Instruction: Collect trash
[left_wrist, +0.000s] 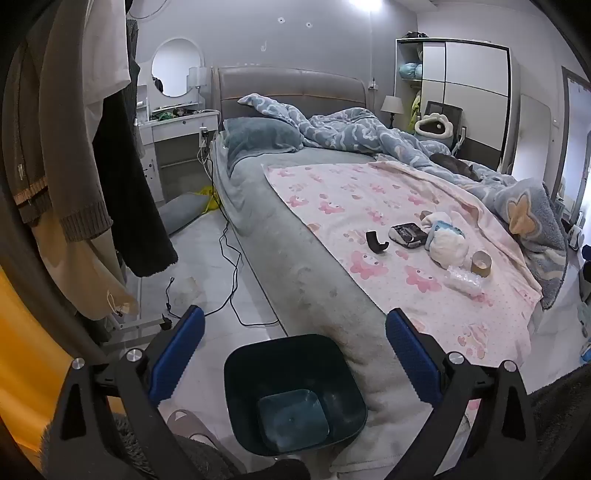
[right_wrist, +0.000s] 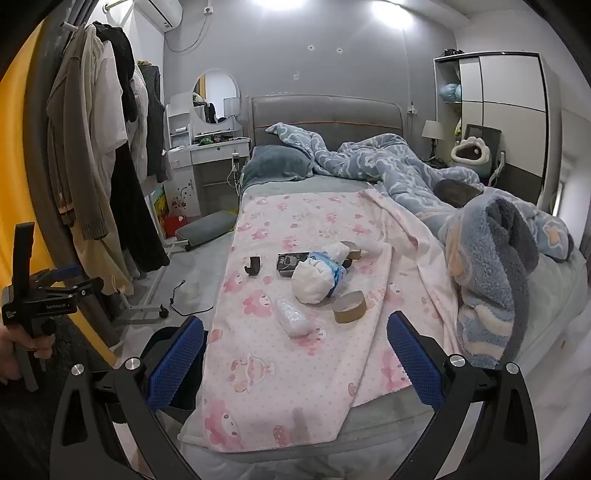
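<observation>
On the left, coats and a dark knit top hang on a clothes rack (right_wrist: 110, 177) over the pale floor, where a black cable (left_wrist: 231, 266) trails beside the bed (left_wrist: 295, 266). In the left wrist view the left claw (left_wrist: 294, 354) stands spread wide with nothing between its blue pads; below it a dark teal trash bin (left_wrist: 295, 395) sits on the floor, touching the bed's corner. The right claw (right_wrist: 295, 360) is likewise spread wide and empty, hovering over the foot of the pink cartoon-print blanket (right_wrist: 295, 369). The trash lies grouped in the middle of that blanket: a black curved clip (right_wrist: 253, 266) leftmost, then a dark flat packet (right_wrist: 290, 263), a crumpled clear plastic wrapper (right_wrist: 293, 317) nearer the claw, a rolled white diaper (right_wrist: 314, 282) with blue trim, and a brown tape roll (right_wrist: 349, 306) just right of it. A second tape roll (right_wrist: 352, 250) lies behind the diaper. Farther right, a blue fleece duvet (right_wrist: 491, 280) is heaped.
</observation>
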